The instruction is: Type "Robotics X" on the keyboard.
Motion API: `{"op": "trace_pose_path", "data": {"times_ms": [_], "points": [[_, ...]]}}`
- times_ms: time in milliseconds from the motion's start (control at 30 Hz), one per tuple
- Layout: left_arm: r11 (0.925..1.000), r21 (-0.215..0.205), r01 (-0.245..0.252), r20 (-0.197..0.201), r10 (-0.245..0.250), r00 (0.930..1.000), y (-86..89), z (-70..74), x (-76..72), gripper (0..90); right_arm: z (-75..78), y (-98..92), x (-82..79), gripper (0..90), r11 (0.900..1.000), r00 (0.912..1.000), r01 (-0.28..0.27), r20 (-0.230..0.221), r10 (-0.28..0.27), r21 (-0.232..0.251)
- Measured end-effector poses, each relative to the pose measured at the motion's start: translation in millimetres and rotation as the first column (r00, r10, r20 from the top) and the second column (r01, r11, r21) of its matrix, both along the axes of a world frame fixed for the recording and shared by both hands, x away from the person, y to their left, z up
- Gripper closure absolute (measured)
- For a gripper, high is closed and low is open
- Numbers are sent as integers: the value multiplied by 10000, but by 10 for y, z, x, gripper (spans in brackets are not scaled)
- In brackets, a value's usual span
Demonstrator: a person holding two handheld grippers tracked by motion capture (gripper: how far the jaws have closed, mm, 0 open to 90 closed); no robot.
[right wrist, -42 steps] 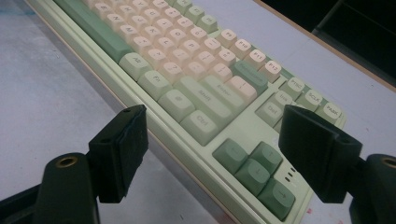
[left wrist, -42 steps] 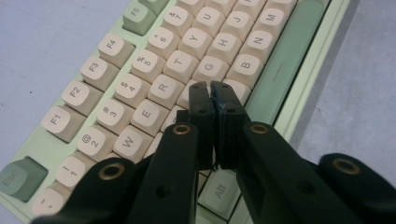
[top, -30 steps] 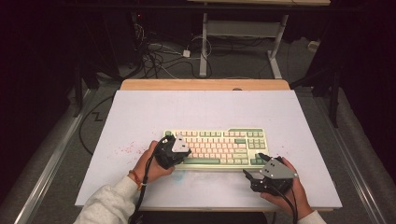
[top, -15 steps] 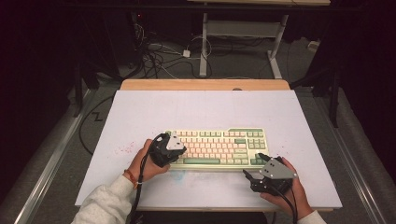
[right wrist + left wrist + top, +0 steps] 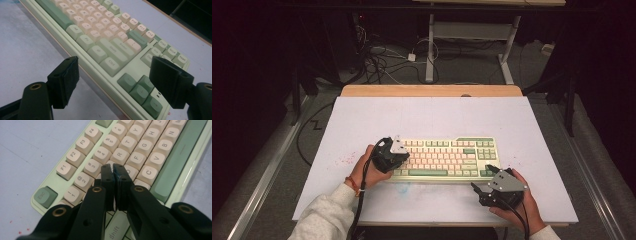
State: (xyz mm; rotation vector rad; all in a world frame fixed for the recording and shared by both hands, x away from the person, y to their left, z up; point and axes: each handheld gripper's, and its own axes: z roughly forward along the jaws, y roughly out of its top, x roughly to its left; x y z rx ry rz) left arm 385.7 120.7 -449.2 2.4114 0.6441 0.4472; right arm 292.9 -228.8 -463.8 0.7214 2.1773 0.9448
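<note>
A pale green keyboard (image 5: 447, 157) with cream and green keys lies on the white table top (image 5: 432, 117). My left gripper (image 5: 401, 155) hovers over the keyboard's left end. In the left gripper view this gripper (image 5: 113, 168) is shut, jaws pressed together with nothing between them, tips just above the letter keys (image 5: 120, 155) near R and F; I cannot tell if they touch a key. My right gripper (image 5: 478, 189) rests at the keyboard's near right corner. In the right gripper view that gripper (image 5: 116, 66) is open, jaws standing wide on either side of the arrow keys (image 5: 140, 90).
The table's wooden far edge (image 5: 432, 90) borders the white top. Red specks (image 5: 344, 160) mark the surface left of the keyboard. Cables (image 5: 387, 55) and desk legs (image 5: 430, 50) lie on the dark floor beyond. A cable (image 5: 359, 210) trails from my left gripper along the sleeve.
My left gripper has shifted slightly left and farther away over the keyboard's left end. The right gripper has stayed put.
</note>
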Motion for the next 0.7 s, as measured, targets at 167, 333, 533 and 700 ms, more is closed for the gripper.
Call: {"op": "trace_pose_path", "data": {"times_ms": [167, 333, 533, 700], "points": [[9999, 84, 77, -50, -76, 10000, -32, -19, 15, 850, -7, 2, 4, 242, 10000, 10000, -8, -54, 8, 4], [9999, 86, 115, -44, -114, 9999, -43, -18, 10, 848, -8, 1, 4, 242, 10000, 10000, -18, -56, 18, -11], [9999, 100, 88, 10, -88, 10000, -40, -12, 7, 843, -12, 6, 3, 242, 10000, 10000, -49, -75, 48, -72], [9998, 132, 136, 53, -137, 9999, -54, -4, -4, 850, -29, 19, 6, 243, 9997, 9998, -113, -163, 110, -193]]}}
